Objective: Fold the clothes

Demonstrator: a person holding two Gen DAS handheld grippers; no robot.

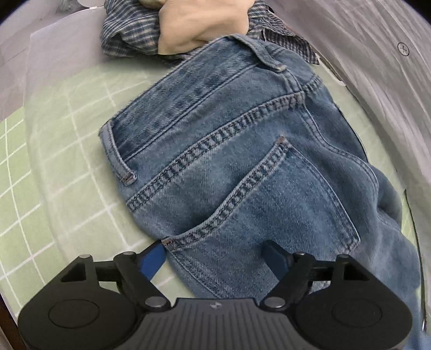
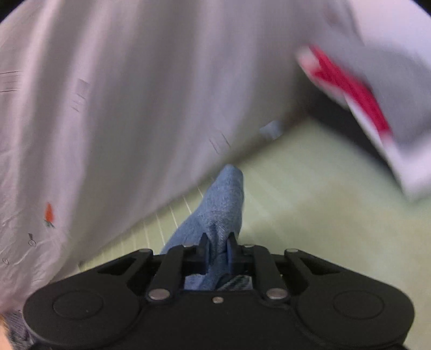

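Through the left wrist camera we look down on blue jeans (image 1: 242,167) lying back-side up on a pale green sheet with a white grid (image 1: 54,188); whether a bed or a desk lies under it, we cannot tell. The left claw (image 1: 215,255) stands wide apart, one blue finger on the sheet just beside the denim and the other over the back pocket (image 1: 282,204), gripping nothing. The far end of the jeans runs under a crumpled blue plaid shirt (image 1: 129,29) and a beige cloth (image 1: 199,24), both cut off by the frame's upper edge. The right side of the denim falls out of view.

Through the right wrist camera, heavily blurred, we see the right claw (image 2: 217,243) clamped together on a bunched fold of jeans (image 2: 221,204) that rises past the fingertips. A pale grey printed fabric (image 2: 134,94) fills most of the frame, and a smeared red-and-white object (image 2: 350,88) at upper right cannot be identified.
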